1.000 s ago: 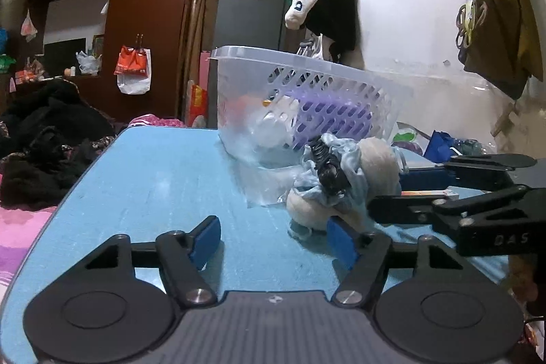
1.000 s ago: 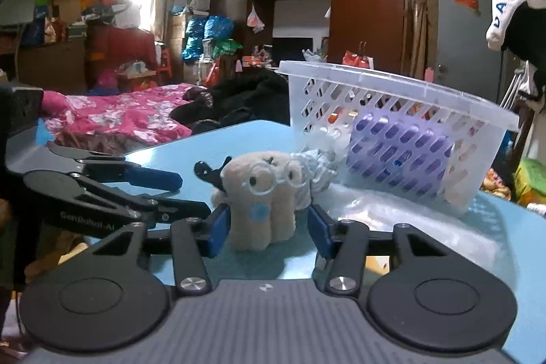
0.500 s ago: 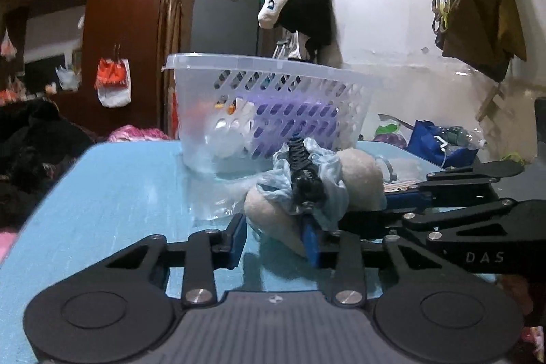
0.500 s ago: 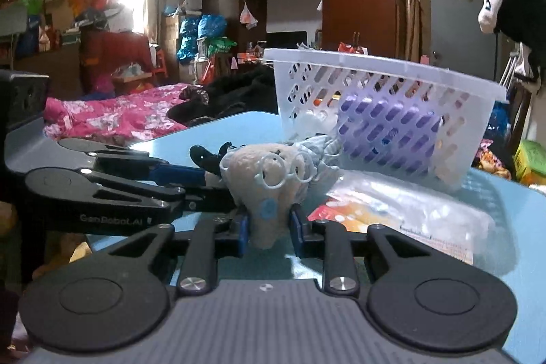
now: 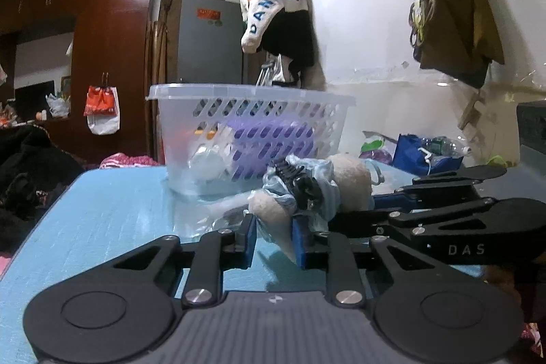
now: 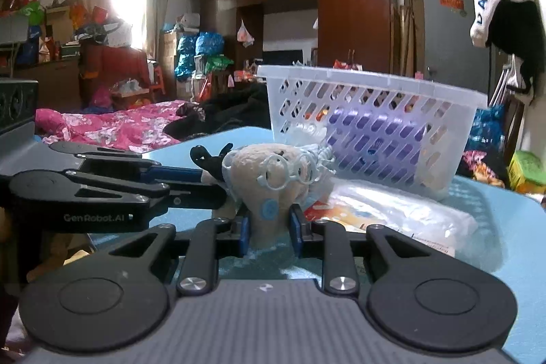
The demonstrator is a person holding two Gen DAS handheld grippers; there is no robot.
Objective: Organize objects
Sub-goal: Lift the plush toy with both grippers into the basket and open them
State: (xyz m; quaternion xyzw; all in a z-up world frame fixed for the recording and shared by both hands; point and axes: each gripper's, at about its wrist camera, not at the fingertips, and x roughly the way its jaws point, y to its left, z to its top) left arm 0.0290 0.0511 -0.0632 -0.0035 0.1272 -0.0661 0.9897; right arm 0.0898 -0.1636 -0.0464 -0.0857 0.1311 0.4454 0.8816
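A beige plush toy (image 6: 269, 179) with light blue glasses, a blue cloth and a black clip (image 5: 300, 183) sits on the blue table (image 5: 112, 214). My left gripper (image 5: 273, 239) is shut on the toy's lower end (image 5: 273, 220). My right gripper (image 6: 268, 229) is shut on the toy's bottom from the other side. Each gripper shows in the other's view, the right one in the left wrist view (image 5: 426, 217) and the left one in the right wrist view (image 6: 112, 190). A clear plastic basket (image 5: 249, 125) with purple contents stands just behind the toy.
A clear plastic packet (image 6: 392, 214) lies on the table between the toy and the basket (image 6: 372, 125). A bed with pink bedding (image 6: 112, 125) lies beyond the table. A wardrobe (image 5: 109, 63) and hanging clothes (image 5: 283, 23) stand behind.
Both grippers moved in on the plush toy and closed on it from opposite sides. They were open a second ago.
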